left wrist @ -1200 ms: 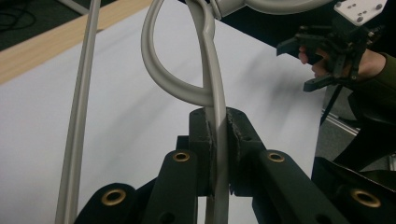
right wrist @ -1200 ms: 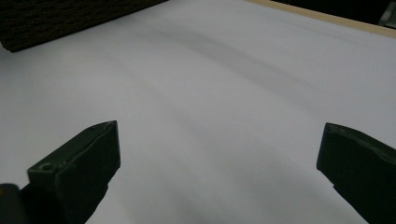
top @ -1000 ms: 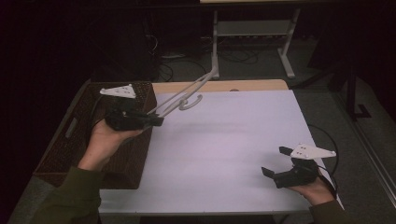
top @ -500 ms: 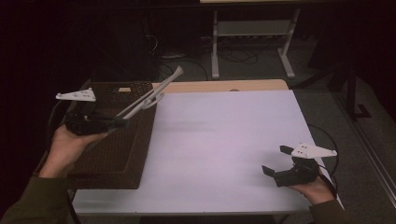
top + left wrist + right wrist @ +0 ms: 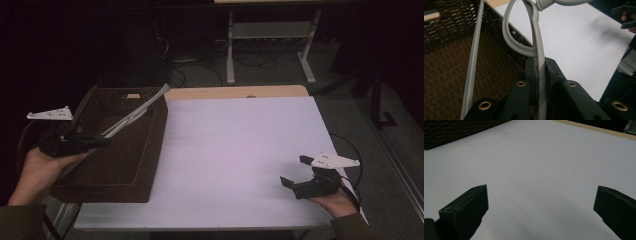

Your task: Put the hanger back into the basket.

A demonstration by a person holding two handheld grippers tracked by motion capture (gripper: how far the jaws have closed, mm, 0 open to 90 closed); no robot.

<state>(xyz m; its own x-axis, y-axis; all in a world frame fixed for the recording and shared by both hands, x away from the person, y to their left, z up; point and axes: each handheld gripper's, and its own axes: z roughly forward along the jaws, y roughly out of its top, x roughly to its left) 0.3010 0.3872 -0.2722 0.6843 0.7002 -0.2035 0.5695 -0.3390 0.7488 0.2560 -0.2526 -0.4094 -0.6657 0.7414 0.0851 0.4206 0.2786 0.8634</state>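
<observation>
at the desk's left edge, a grey clothes hanger [image 5: 135, 114] is pinched between the pressed-together jaws of the left gripper [image 5: 102, 141] and is held slanting over the dark woven basket [image 5: 155, 145]. near the desk's right front corner, the right gripper [image 5: 295, 176] is held with jaws spread, nothing between them.

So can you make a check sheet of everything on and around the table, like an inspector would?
Surface: white table top, bare in the middle, with a wooden strip along the far edge.
Job's things: grey hanger, slanting above the dark wicker basket at the table's left end.
Clutter: small pale tag on the basket's far inside wall.
Grippers: left tongs shut on the hanger's thin bar, over the basket; right tongs open, nothing between them, low over the table's near right corner.
Cables: one black cable loops from the right tongs; more lie on the floor behind.
Surroundings: grey metal stand on a dark floor.
</observation>
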